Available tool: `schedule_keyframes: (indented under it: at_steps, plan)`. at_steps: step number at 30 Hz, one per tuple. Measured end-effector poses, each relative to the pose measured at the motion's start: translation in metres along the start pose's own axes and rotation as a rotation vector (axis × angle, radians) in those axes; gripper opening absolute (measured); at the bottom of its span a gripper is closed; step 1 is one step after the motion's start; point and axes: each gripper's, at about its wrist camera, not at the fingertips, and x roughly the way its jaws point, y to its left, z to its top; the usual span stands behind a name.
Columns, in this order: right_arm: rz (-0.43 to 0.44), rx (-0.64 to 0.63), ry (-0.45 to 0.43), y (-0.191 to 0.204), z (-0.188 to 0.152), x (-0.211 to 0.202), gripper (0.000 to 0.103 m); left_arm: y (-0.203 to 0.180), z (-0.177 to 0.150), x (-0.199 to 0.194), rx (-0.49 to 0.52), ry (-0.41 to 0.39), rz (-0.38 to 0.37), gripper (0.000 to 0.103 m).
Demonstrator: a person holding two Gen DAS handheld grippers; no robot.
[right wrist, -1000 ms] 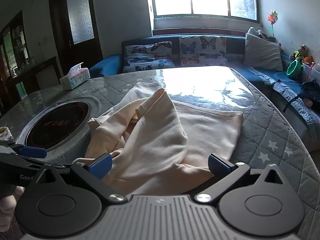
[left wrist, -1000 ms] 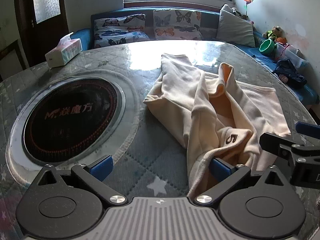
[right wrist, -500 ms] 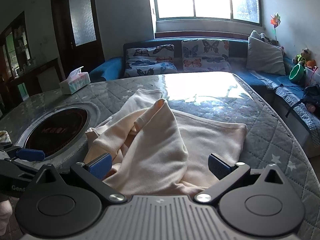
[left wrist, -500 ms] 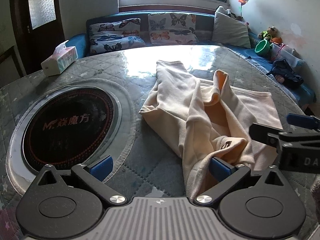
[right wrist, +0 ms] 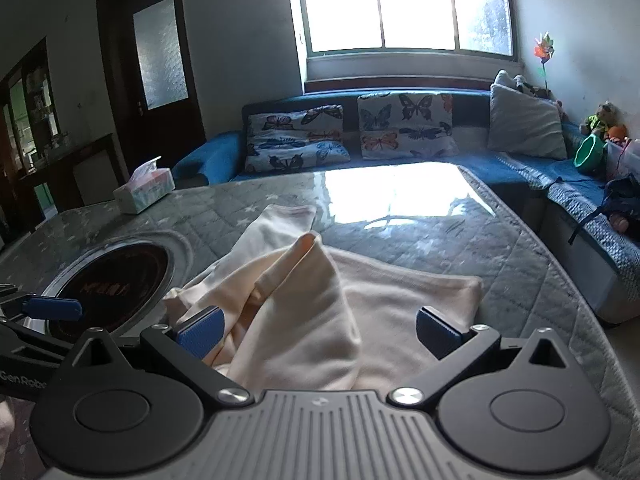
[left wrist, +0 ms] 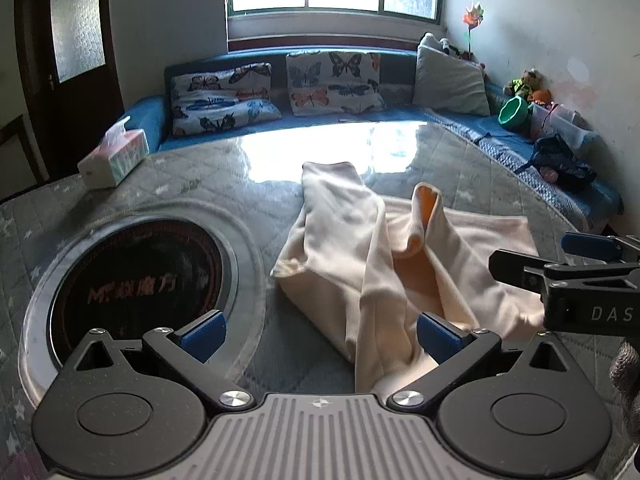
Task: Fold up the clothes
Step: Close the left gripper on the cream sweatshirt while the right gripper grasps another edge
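Both jaws wide: left hand-held gripper, right hand-held gripper; cream garment crumpled on table

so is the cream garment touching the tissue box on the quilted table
Apart. The left wrist view shows bare grey quilted table between the white tissue box at the far left and the crumpled cream garment.

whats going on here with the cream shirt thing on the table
A person with a handheld gripper in each hand is folding a cream garment that lies crumpled on the quilted table. The left gripper and right gripper are both open at its near edge, gripping nothing.
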Motion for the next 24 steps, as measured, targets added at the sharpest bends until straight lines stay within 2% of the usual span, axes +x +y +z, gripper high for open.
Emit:
schedule_keyframes:
  at_steps: [5,9,12,24]
  plan:
    - [0.000,-0.012,0.017,-0.006,0.009,0.016,0.103,-0.002,0.009,0.017,0.035,-0.008,-0.015,0.102]
    - [0.003,-0.018,0.039,-0.011,0.016,0.032,0.099,-0.007,0.017,0.032,0.082,-0.010,-0.050,0.093]
    - [0.009,-0.017,0.064,-0.014,0.020,0.048,0.093,-0.010,0.022,0.044,0.109,-0.005,-0.097,0.087]
    - [0.102,0.010,0.129,-0.018,0.044,0.103,0.062,-0.017,0.032,0.078,0.184,0.020,-0.217,0.036]
